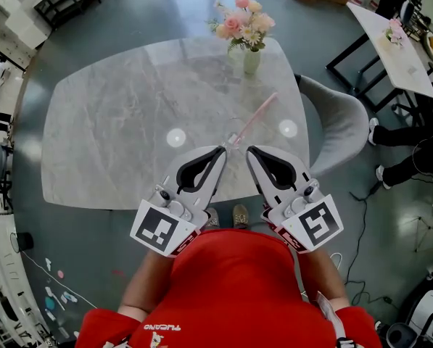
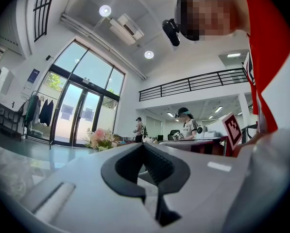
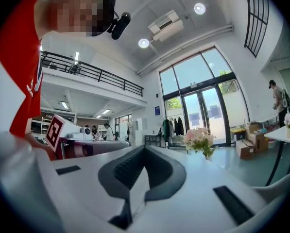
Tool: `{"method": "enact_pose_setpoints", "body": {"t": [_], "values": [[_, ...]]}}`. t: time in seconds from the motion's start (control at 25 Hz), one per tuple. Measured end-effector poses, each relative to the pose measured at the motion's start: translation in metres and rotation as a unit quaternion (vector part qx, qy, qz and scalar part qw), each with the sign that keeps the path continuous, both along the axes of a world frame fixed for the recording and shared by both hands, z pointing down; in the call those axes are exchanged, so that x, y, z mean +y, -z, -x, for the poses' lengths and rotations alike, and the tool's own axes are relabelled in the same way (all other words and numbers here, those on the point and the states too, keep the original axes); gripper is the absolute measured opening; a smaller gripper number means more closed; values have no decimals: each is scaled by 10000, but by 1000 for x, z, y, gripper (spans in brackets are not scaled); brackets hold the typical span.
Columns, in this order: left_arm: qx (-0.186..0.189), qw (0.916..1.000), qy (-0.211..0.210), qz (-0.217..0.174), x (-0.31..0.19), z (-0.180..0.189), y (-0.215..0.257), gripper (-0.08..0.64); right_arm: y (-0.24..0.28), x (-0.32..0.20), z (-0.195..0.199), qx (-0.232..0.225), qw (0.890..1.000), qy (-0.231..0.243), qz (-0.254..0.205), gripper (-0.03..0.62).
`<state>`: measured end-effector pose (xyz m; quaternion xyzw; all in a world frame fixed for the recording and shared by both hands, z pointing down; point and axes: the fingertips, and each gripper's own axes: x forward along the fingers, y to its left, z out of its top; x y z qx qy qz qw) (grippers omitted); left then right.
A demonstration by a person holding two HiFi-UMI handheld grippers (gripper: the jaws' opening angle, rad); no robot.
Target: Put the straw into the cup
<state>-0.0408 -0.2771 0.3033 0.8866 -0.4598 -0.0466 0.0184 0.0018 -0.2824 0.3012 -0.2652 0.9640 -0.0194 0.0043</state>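
Head view: the left claw (image 1: 222, 149) and the right claw (image 1: 250, 151) are held side by side over the near edge of the marble worktop (image 1: 107, 136), their tips angled toward each other. Each has its jaws pressed together at the tip, with nothing in its hold. The pink straw (image 1: 256, 116) lies flat on the worktop, slanting away to the right. Its near end is just ahead of the two tips, and contact cannot be judged. It lies well in from every edge, with broad bare marble to its left. A vase of flowers (image 1: 249, 49) stands near the far edge and a grey chair (image 1: 339, 122) is at the right side. Each claw's cube bears a black-and-white square marker (image 1: 158, 232). White lettering on the red shirt (image 1: 231, 281) appears upside down (too small to read).

Left gripper view: the left claw (image 2: 144, 145) is closed, its dark pads meeting at the tip, with only an empty oval gap behind them. The other claw's marker cube (image 2: 232, 128) is at the right and the flowers (image 2: 100, 139) at the left. Tall glass doors (image 2: 76, 115) and a balcony railing (image 2: 193, 84) stand behind.

Right gripper view: the right claw (image 3: 145, 147) is likewise closed tip to tip and holds nothing. The flowers (image 3: 200, 139) are to its right and a marker cube (image 3: 55, 130) is to its left. Cardboard boxes (image 3: 249, 142) sit on the floor by the glass doors (image 3: 208, 113).
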Motion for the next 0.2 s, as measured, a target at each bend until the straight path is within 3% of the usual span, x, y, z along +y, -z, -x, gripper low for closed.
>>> {"method": "enact_pose_setpoints", "body": {"t": [0.2], "values": [[-5,10000,5,16,0,-2,-2,5,-1,-1,-3,5,10000,1,10,2]]}}
